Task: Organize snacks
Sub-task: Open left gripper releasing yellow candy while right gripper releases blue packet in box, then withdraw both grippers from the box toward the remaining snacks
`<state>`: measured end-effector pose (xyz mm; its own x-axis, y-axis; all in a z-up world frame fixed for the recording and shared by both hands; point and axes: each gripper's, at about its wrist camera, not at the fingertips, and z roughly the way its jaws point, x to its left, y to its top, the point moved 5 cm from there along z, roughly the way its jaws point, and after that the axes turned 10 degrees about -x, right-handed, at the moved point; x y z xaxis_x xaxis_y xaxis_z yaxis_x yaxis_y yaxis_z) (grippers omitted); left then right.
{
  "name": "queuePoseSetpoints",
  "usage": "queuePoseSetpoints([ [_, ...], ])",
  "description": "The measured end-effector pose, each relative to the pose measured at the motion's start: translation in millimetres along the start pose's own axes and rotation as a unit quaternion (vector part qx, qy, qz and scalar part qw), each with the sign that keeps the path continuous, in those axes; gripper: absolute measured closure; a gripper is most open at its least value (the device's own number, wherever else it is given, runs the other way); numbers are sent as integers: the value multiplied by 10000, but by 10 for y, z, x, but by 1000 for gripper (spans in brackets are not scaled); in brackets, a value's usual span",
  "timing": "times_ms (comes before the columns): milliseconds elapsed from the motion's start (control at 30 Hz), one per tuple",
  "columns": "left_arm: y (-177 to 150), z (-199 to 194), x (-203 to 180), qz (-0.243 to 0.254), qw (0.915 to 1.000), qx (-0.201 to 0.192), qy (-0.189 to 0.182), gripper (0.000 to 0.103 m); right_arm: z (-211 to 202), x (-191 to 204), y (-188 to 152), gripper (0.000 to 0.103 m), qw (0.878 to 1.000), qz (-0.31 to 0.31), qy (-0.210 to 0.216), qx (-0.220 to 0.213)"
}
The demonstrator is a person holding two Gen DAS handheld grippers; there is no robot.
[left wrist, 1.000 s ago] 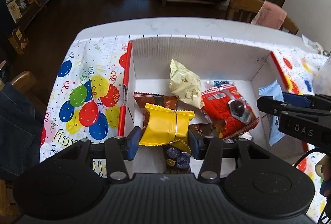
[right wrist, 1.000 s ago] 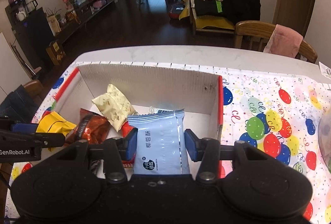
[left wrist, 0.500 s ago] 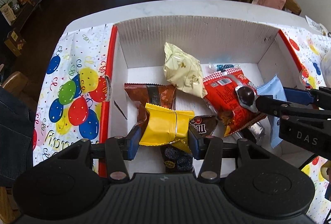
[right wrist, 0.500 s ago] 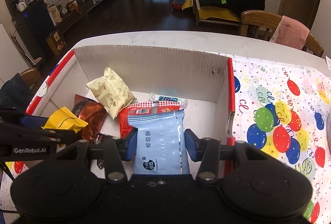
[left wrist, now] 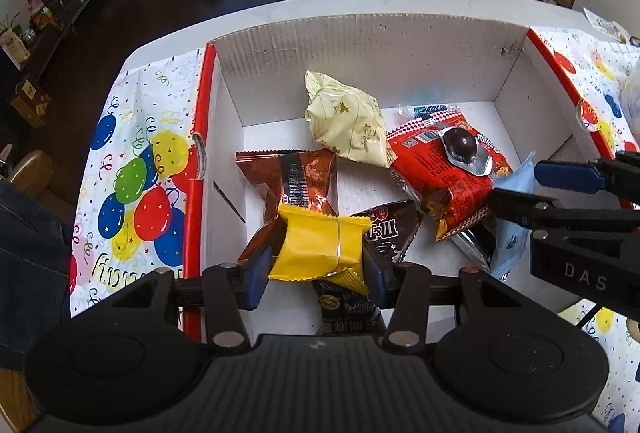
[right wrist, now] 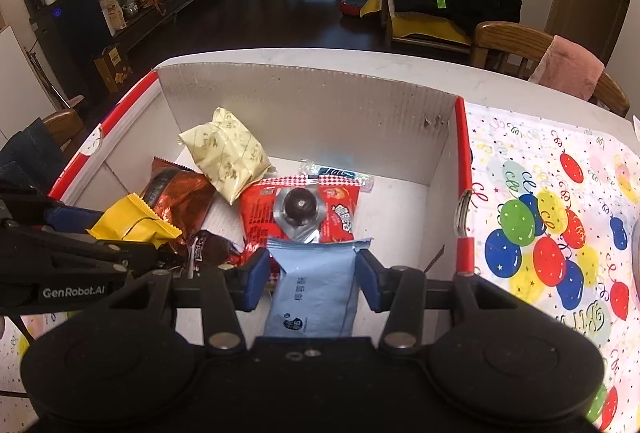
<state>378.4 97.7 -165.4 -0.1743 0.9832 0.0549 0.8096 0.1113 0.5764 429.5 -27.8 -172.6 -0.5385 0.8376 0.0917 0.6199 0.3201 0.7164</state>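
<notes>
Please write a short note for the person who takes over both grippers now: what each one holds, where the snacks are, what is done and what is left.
Left gripper: shut on the yellow pack, low over the box's near left part.
Right gripper: shut on the blue pack, over the near right part.
In the box: cream pack, red bag with a chocolate ball on it, brown pack, M&M's bag.
Done: those snacks are in.
Left: probably release both packs into the box.
</notes>
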Motion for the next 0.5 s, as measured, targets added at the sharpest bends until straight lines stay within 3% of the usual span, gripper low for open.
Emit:
queuePoseSetpoints([
  [67, -3, -37, 17, -67, 10000, -44, -42, 48, -30, 5, -11, 54, 10000, -1, 14, 5],
  [500, -79, -430, 69, -251, 9985, -404, -279, 45, -436, 135, -21, 46, 9994, -102, 262, -211],
])
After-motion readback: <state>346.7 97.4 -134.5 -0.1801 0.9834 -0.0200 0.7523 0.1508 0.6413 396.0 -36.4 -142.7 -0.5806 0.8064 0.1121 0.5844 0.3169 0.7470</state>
